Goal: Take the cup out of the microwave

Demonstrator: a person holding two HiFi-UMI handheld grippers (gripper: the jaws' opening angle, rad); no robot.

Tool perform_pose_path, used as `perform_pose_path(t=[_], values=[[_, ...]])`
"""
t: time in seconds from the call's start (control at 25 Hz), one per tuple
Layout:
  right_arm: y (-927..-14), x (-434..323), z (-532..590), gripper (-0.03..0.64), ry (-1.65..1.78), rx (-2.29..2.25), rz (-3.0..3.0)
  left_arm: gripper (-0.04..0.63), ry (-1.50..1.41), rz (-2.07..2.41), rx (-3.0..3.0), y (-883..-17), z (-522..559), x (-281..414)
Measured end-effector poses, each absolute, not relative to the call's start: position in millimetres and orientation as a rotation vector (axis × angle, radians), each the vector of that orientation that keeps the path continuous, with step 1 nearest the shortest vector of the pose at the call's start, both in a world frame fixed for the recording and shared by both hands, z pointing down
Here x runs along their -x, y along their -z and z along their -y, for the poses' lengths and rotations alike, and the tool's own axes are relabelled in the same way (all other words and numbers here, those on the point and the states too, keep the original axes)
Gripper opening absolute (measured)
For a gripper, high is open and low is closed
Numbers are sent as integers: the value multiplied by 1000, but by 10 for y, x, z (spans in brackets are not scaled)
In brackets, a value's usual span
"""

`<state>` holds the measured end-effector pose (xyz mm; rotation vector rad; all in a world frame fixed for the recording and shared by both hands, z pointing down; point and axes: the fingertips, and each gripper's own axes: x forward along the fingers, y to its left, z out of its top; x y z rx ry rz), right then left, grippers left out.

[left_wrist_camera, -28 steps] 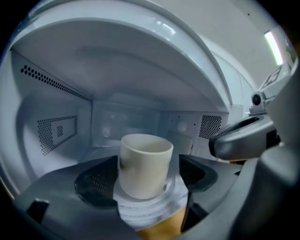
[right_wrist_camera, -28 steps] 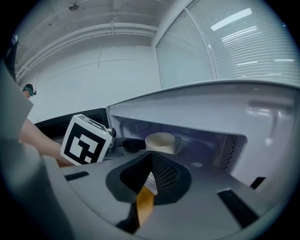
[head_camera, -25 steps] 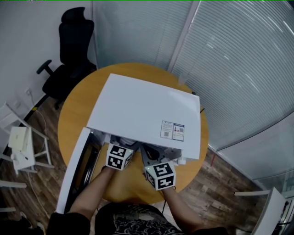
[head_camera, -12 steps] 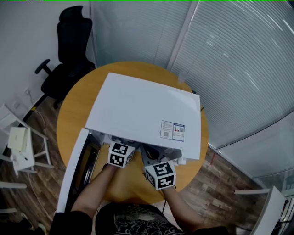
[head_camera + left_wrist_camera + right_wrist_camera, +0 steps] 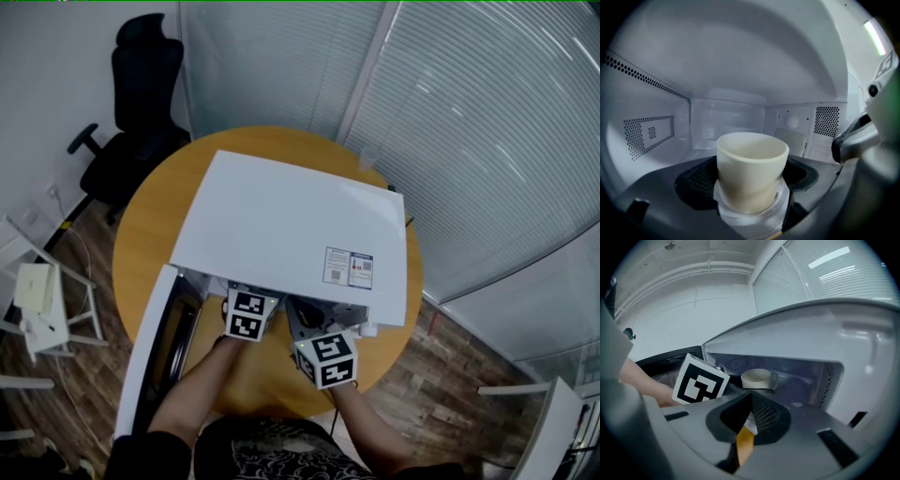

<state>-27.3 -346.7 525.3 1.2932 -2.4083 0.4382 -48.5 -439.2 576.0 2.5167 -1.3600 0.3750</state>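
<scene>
— So where's the cup (image 5: 751,171)?
— Upright inside the microwave (image 5: 291,225), between the jaws of the left gripper (image 5: 750,211), which are clamped on its lower wall.
— And the right gripper (image 5: 749,423)?
— Just outside the opening, jaws together with nothing in them. The door (image 5: 150,347) stands open at the left, and the microwave sits on a round wooden table (image 5: 150,225).
</scene>
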Motion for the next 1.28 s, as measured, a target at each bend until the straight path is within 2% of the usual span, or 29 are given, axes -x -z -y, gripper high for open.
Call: perform_pose_path(t=[1.28], values=[[-5070,269,3315,15,-396,-1254,2466,423,-362,1475,-2469,-5664,4198,703]])
